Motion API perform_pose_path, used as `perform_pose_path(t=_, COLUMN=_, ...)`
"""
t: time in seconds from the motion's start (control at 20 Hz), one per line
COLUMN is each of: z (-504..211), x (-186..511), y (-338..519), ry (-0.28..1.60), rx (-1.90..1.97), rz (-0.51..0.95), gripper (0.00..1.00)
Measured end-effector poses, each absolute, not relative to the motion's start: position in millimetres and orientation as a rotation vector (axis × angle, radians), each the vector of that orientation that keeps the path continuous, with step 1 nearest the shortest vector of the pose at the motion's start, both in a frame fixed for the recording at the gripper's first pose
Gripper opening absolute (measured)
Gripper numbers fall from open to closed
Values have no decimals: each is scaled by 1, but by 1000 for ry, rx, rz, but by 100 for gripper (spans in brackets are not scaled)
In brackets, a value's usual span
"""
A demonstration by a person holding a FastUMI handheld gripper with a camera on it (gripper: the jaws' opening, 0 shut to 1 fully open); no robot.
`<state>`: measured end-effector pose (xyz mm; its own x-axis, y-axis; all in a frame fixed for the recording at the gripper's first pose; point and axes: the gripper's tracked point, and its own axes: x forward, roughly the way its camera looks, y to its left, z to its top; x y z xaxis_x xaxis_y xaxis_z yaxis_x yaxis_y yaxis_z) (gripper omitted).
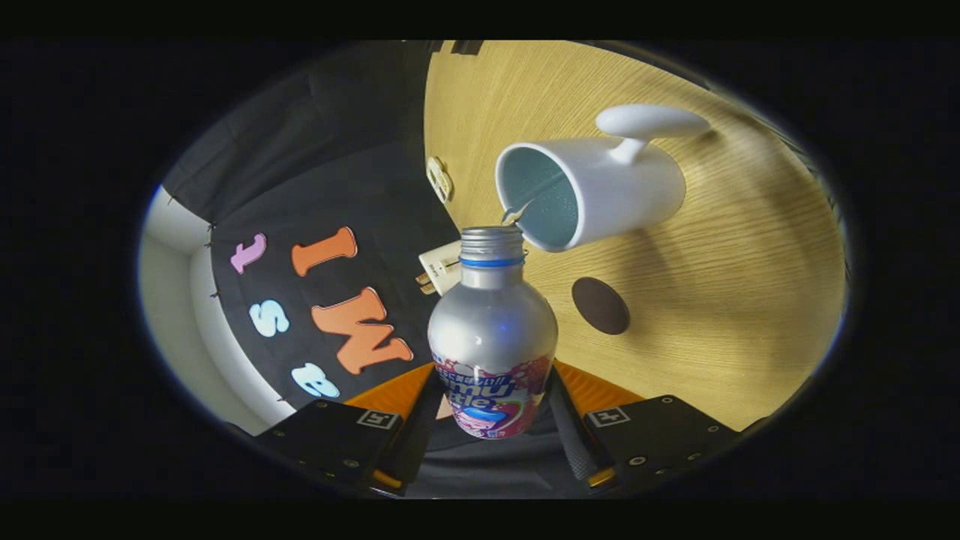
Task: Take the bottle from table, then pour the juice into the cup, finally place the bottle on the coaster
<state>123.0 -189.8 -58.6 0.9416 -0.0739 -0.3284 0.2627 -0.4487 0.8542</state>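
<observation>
Wooden table (750, 300) carries the cup (592, 191) and coaster (600, 305). Gripper (491, 420) fingers clamp the tilted bottle (491, 337); its mouth should keep over the cup rim, tipping slowly.

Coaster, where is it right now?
In the gripper view the coaster lies on the table, beside the bottle held in the claw, next to the cup.

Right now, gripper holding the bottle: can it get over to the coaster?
Probably yes. The gripper is shut on the bottle, pouring into the cup; the coaster lies bare on the table beside them, nothing between.
</observation>
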Motion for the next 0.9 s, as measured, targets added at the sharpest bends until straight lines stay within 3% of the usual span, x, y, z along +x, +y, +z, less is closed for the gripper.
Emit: perform_pose_path(t=0.9, z=-53, x=123, y=-196, ry=124, rx=2056, rz=-405, gripper=76)
